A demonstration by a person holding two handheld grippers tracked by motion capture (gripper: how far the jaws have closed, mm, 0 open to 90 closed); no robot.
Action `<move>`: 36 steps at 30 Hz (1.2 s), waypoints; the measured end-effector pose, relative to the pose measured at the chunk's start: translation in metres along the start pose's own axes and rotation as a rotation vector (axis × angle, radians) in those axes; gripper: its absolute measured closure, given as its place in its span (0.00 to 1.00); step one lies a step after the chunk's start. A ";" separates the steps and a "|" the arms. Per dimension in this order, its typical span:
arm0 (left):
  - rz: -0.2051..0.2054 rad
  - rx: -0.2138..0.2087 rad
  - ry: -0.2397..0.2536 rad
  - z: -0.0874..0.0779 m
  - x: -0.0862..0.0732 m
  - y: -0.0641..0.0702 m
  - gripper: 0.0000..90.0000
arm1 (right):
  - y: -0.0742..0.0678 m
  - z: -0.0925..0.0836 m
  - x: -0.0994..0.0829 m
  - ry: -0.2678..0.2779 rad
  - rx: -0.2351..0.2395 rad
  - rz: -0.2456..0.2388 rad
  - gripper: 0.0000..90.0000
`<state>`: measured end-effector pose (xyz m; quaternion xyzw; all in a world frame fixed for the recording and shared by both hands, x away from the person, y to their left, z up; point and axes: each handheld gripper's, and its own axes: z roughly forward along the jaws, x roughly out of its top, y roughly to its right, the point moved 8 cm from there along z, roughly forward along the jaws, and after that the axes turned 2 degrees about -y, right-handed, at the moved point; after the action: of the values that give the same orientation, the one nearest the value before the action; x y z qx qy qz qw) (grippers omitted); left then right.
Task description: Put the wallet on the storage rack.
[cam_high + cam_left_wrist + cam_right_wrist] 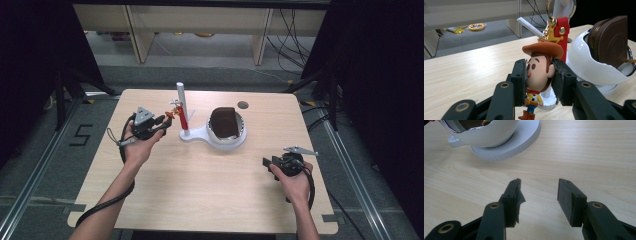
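A cowboy-figure keychain (pixel 537 72) with a brown hat, a red strap and a gold ring sits clamped by its head between the pads of my left gripper (pixel 539 75). In the high view that gripper (pixel 162 122) is just left of the white stand's post (pixel 181 107), with the keychain (pixel 173 114) at its tip. A brown zipped pouch (pixel 224 121) rests in the stand's white bowl (pixel 239 139). My right gripper (pixel 266 161) is low over the table at the right, open, nothing between its jaws (pixel 539 195).
The white stand's base (pixel 506 148) lies ahead of the right gripper. A round dark hole (pixel 243 105) is in the tabletop behind the bowl. Wooden furniture legs and cables are on the floor beyond the far edge.
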<state>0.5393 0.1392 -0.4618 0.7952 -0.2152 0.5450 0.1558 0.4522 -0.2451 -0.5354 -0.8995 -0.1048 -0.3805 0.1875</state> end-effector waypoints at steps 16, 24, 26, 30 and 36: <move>0.010 -0.035 -0.052 0.010 -0.014 0.013 0.70 | 0.001 -0.002 -0.001 -0.005 -0.013 -0.001 0.60; 0.021 -0.041 -0.059 0.006 -0.020 0.014 0.67 | 0.001 -0.001 -0.001 -0.005 -0.020 -0.002 0.60; 0.021 -0.041 -0.059 0.003 -0.023 0.013 0.65 | 0.001 0.000 0.000 0.006 -0.008 -0.002 0.60; 0.028 -0.042 -0.060 -0.005 -0.030 0.009 0.58 | 0.002 0.000 0.000 0.005 -0.016 0.001 0.60; 0.034 -0.024 -0.072 -0.021 -0.050 0.002 0.41 | -0.002 0.000 -0.001 0.001 -0.015 0.041 0.60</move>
<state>0.5058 0.1565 -0.5010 0.8085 -0.2407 0.5162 0.1482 0.4504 -0.2435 -0.5359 -0.9027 -0.0834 -0.3777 0.1884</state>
